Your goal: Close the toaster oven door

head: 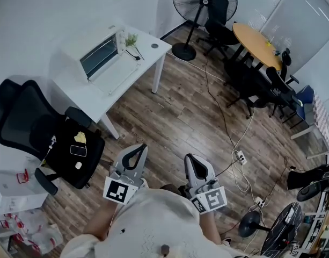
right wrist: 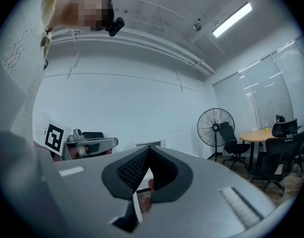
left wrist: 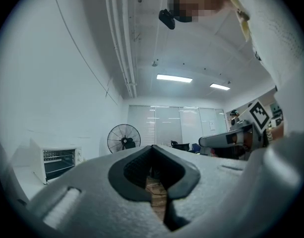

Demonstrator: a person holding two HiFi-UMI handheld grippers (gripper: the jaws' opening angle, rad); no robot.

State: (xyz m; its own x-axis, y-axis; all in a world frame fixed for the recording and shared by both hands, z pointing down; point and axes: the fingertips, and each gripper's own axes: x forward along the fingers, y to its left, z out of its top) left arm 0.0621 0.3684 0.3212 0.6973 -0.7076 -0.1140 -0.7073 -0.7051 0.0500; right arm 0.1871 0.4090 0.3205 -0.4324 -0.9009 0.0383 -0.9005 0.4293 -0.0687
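The white toaster oven [head: 97,50] stands on a white table [head: 153,47] at the upper left, and its glass door [head: 120,73] hangs open, folded down flat toward the room. In the left gripper view the toaster oven [left wrist: 57,161] sits far off at the left. Both grippers are low in the head view, close to the person's body and well away from the table. My left gripper [head: 136,149] [left wrist: 152,147] is shut with nothing in it. My right gripper [head: 192,159] [right wrist: 149,148] also has its tips together and holds nothing.
A black office chair [head: 51,138] with small items on its seat stands between me and the table. A standing fan [head: 199,7], a round wooden table [head: 258,42] with chairs, and cables with a power strip [head: 240,156] lie to the right. Boxes [head: 14,190] sit at the left.
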